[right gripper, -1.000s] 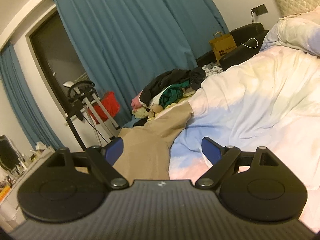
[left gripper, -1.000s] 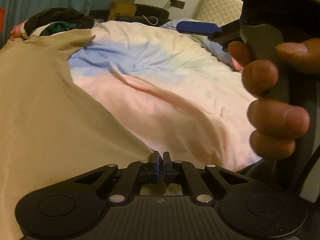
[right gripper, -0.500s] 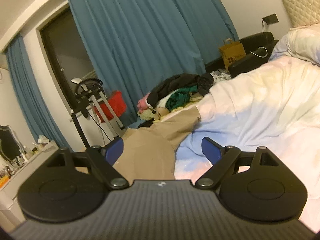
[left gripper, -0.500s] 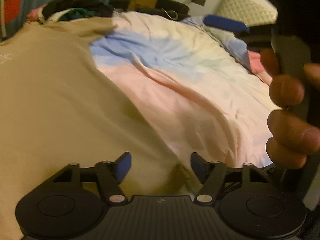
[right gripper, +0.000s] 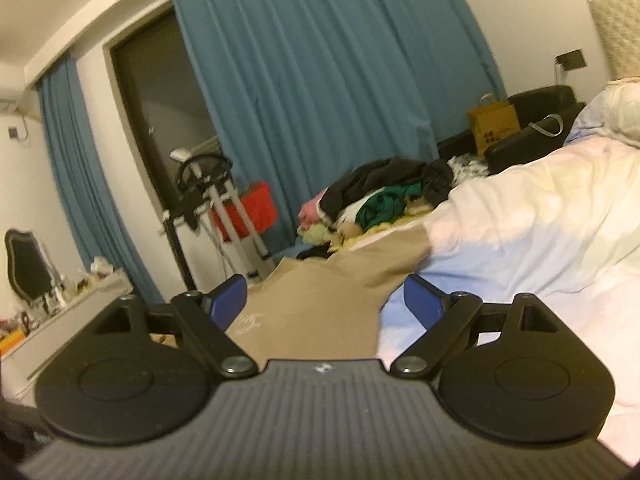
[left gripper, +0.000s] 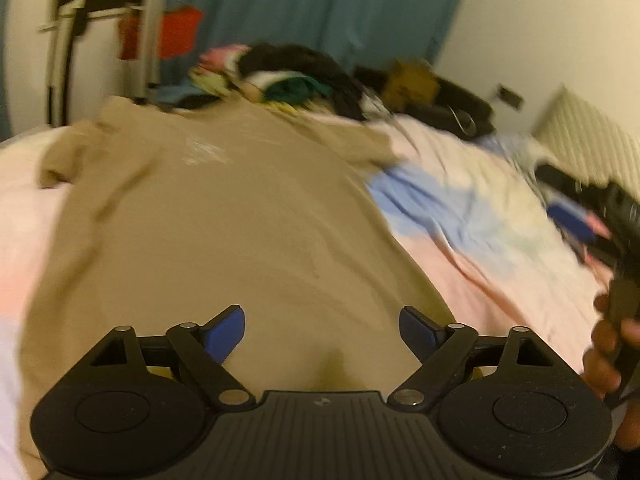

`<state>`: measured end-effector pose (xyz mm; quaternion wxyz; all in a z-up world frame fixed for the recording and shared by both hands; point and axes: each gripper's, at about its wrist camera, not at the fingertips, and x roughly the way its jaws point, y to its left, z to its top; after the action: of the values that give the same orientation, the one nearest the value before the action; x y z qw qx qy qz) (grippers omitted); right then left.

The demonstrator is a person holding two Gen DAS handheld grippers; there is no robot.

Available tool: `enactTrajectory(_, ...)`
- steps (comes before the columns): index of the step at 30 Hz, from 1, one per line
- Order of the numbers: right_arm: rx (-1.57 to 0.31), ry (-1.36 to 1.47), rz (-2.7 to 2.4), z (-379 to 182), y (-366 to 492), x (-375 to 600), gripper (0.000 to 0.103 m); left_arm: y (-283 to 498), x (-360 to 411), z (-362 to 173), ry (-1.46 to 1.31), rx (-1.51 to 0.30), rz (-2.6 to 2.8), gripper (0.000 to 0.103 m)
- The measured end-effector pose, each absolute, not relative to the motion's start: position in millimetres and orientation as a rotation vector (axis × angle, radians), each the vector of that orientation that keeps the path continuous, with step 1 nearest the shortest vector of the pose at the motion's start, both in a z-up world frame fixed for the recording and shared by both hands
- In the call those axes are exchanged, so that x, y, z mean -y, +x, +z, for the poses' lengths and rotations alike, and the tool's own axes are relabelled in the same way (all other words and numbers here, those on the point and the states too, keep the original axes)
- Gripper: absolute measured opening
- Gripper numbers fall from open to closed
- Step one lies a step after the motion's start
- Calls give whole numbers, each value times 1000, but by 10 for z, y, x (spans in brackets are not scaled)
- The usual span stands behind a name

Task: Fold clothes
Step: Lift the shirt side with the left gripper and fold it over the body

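A tan t-shirt (left gripper: 240,232) lies spread flat on the bed, with a faint white print near its far end. It also shows in the right wrist view (right gripper: 320,300). My left gripper (left gripper: 322,330) is open and empty, just above the shirt's near hem. My right gripper (right gripper: 324,304) is open and empty, held over the shirt's right side; it shows at the right edge of the left wrist view (left gripper: 576,224), gripped by a hand.
The bed has a pastel pink, blue and cream duvet (left gripper: 480,220). A pile of mixed clothes (right gripper: 380,196) lies at the far side. Beyond are blue curtains (right gripper: 320,80), a metal stand (right gripper: 216,208), a black sofa with a yellow bag (right gripper: 494,124), and a dresser (right gripper: 60,300).
My left gripper was shut on the shirt's hem, then opened and let it go. It has turned left, now facing the whole shirt. The right gripper stayed open and lifted slightly.
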<state>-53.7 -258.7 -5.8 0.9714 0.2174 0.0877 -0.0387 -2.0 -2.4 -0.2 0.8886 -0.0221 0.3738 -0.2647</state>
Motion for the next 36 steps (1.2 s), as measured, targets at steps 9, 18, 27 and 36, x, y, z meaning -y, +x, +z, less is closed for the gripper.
enactTrajectory(9, -267, 546, 69, -107, 479, 2033, 86, 973, -1211, 60, -497, -848, -353, 88)
enactTrajectory(18, -450, 575, 76, -908, 987, 2062, 87, 2341, -2167, -698, -1003, -849, -215, 88)
enactTrajectory(27, -532, 600, 95, -1280, 1328, 2070, 87, 3128, -2071, -1039, -1065, -664, -64, 86)
enactTrajectory(36, -514, 564, 121, -1377, 1449, 2048, 88, 3847, -2080, -950, -995, -628, -27, 13)
